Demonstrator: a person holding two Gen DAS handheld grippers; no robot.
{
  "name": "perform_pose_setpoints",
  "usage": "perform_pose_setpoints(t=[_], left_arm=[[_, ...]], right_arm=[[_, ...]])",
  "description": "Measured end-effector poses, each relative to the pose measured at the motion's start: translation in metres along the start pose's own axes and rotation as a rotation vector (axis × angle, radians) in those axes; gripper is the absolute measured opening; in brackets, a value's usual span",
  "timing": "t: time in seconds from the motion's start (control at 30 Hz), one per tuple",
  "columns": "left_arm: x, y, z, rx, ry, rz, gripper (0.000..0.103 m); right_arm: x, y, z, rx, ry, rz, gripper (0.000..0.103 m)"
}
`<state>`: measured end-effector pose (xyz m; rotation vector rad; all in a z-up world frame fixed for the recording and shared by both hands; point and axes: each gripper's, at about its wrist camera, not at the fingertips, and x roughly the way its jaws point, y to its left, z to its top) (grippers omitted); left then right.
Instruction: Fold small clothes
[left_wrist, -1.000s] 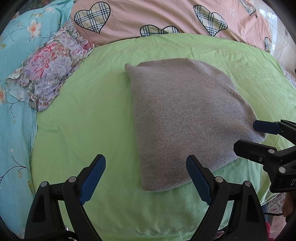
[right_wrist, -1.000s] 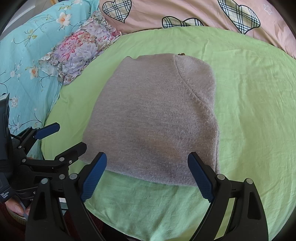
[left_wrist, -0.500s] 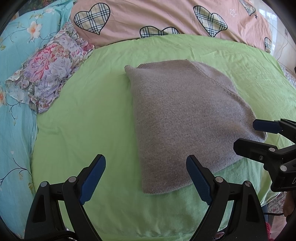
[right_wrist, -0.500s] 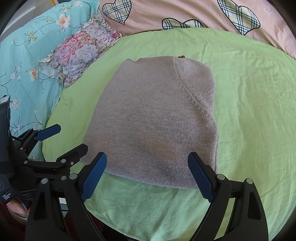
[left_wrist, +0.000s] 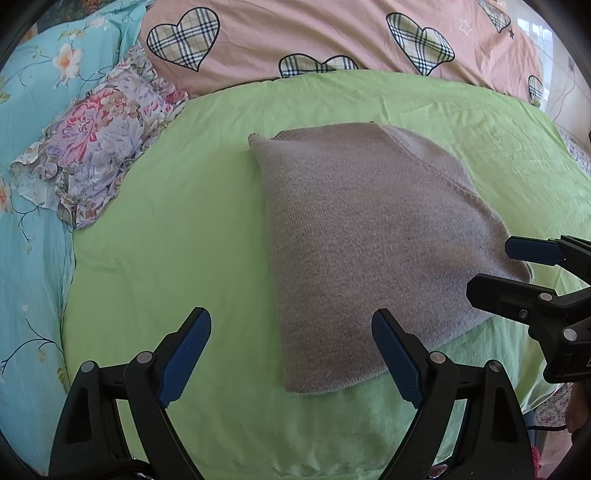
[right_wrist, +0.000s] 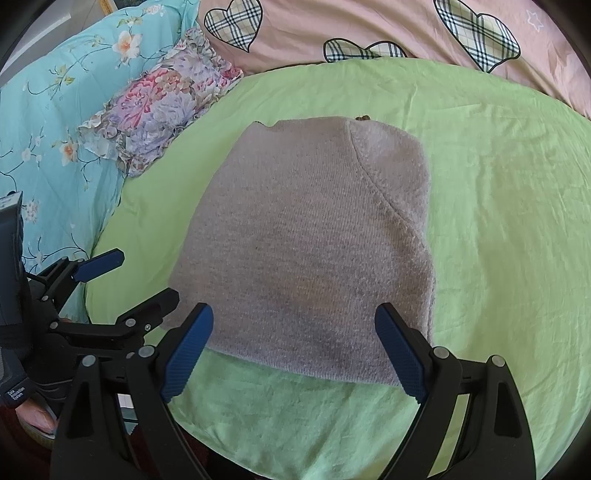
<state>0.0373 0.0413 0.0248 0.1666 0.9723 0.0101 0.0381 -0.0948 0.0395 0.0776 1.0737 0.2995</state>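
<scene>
A grey knitted garment (left_wrist: 362, 243) lies folded flat on a green sheet (left_wrist: 177, 229); it also shows in the right wrist view (right_wrist: 306, 251). My left gripper (left_wrist: 291, 354) is open and empty, hovering just short of the garment's near left corner. My right gripper (right_wrist: 295, 350) is open and empty, hovering over the garment's near edge. Each gripper shows in the other's view: the right one (left_wrist: 517, 269) at the garment's right corner, the left one (right_wrist: 129, 280) at its left corner.
A floral pillow (left_wrist: 96, 155) lies to the left on a turquoise flowered quilt (left_wrist: 26, 229). A pink quilt with plaid hearts (left_wrist: 332, 37) lies behind. The green sheet's near edge (right_wrist: 295, 443) drops off just below the grippers.
Both grippers have drawn back slightly from the garment, so it sits a little farther away. The garment itself has not moved. Both grippers stay open.
</scene>
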Motion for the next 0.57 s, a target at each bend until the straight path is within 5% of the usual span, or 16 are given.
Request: perform_pose_setpoints(t=[0.57], left_arm=[[0.018,0.032,0.031,-0.066,-0.042,0.067,0.089]], right_arm=[[0.007,-0.033,0.021,0.08,-0.035,-0.005,0.089]])
